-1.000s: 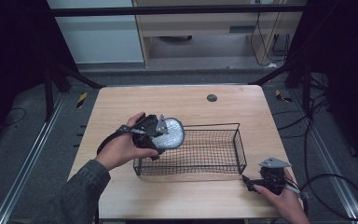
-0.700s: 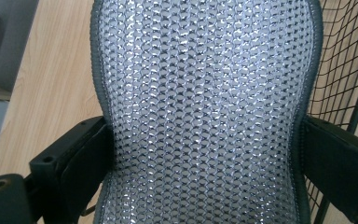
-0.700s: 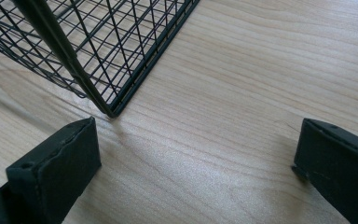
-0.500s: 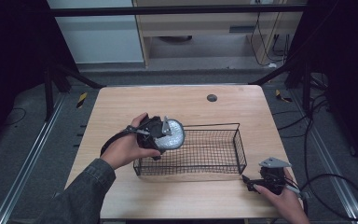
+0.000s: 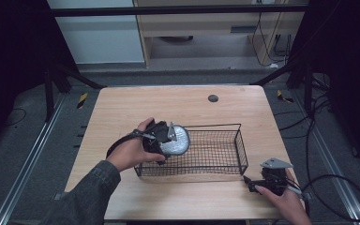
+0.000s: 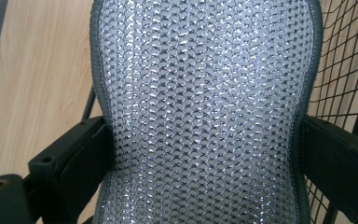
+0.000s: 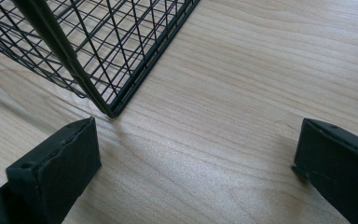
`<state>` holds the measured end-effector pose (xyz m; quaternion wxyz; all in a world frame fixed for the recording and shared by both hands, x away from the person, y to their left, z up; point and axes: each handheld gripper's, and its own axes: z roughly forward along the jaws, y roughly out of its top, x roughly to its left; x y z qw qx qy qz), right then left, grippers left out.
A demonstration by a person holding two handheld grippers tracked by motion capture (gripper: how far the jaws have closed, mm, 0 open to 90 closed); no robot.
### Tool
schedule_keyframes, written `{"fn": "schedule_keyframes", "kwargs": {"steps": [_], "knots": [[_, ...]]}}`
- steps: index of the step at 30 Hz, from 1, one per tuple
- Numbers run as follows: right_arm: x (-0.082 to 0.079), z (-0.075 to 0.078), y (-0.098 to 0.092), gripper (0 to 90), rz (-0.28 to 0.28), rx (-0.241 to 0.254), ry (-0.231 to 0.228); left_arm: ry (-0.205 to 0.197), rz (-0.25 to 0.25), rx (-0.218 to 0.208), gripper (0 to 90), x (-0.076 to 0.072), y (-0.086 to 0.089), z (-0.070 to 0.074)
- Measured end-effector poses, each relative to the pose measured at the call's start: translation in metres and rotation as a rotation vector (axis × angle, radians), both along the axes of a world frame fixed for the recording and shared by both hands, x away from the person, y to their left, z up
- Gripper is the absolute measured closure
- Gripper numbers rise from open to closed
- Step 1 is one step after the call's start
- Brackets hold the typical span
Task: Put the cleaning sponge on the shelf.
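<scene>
One wire basket [image 5: 215,152], one silver mesh pad [image 5: 177,140], two grippers, one table [image 5: 168,103].

Setting: a lab or test bay arranged for recording. A single light-wood table [image 5: 178,105] stands on grey floor [image 5: 18,140], framed by black metal struts [image 5: 61,75] at both sides and a dark bar [image 5: 178,10] overhead. Metal rails [image 5: 23,164] run along the floor. Loose cables [image 5: 318,140] lie at the right. Black-and-yellow tape marks [image 5: 82,100] sit on the floor beside the table. A plain cabinet [image 5: 206,28] and pale panel [image 5: 105,42] stand behind.
</scene>
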<state>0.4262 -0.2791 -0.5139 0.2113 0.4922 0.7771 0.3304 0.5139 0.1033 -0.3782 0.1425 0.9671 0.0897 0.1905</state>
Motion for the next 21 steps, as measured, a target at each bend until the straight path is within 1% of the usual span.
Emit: {"fn": "schedule_keyframes", "kwargs": {"steps": [6, 11, 13, 15, 16, 18, 21], "knots": [[0.000, 0.000, 0.000, 0.4, 0.001, 0.000, 0.000, 0.013, 0.002, 0.009, 4.2, 0.001, 0.003, -0.005], [0.000, 0.000, 0.000, 0.5, 0.000, 0.000, 0.000, 0.025, 0.002, -0.008, 4.0, 0.003, 0.005, -0.008], [0.000, 0.000, 0.000, 0.5, 0.002, -0.001, -0.001, 0.037, 0.010, -0.020, 3.5, 0.003, 0.006, -0.010], [0.000, 0.000, 0.000, 0.5, 0.001, -0.001, 0.000, 0.057, 0.017, -0.018, 2.8, 0.004, 0.007, -0.011], [0.000, 0.000, 0.000, 0.5, 0.002, -0.001, 0.000, 0.057, 0.017, -0.028, 3.8, 0.004, 0.007, -0.012], [0.000, 0.000, 0.000, 0.5, 0.001, 0.000, 0.000, 0.071, 0.025, -0.036, 3.2, 0.004, 0.008, -0.013], [0.000, 0.000, 0.000, 0.5, 0.003, -0.003, -0.003, 0.070, 0.030, -0.048, 3.5, 0.003, 0.010, -0.013]]}}
